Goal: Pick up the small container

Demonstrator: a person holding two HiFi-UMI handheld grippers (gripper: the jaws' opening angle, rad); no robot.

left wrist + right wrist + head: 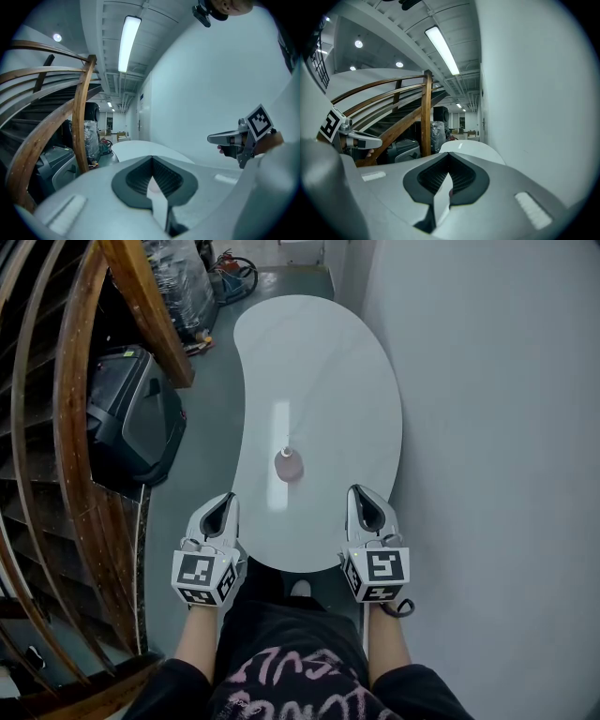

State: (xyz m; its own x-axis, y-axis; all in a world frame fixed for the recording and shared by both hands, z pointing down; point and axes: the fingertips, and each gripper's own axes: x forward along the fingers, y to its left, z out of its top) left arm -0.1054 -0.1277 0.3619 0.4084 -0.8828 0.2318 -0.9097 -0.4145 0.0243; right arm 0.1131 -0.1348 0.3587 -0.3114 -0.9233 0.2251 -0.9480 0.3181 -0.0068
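Observation:
The small container [288,463], a round pinkish-grey pot with a white tip on top, stands near the front middle of the white kidney-shaped table [319,362]. My left gripper [227,497] hovers at the table's near left edge, short of the container and to its left. On the near right edge, my right gripper [357,490] sits at about the same distance. Both have their jaws closed together with nothing held. In the left gripper view, the left gripper [152,160] points along the table and the right gripper [229,138] shows at the right. The right gripper [449,157] looks the same way.
A curved wooden stair railing [70,427] runs down the left, with a black machine [131,413] on the grey floor beside the table. A white wall [487,427] borders the table's right side. Wrapped goods [178,277] stand at the far end.

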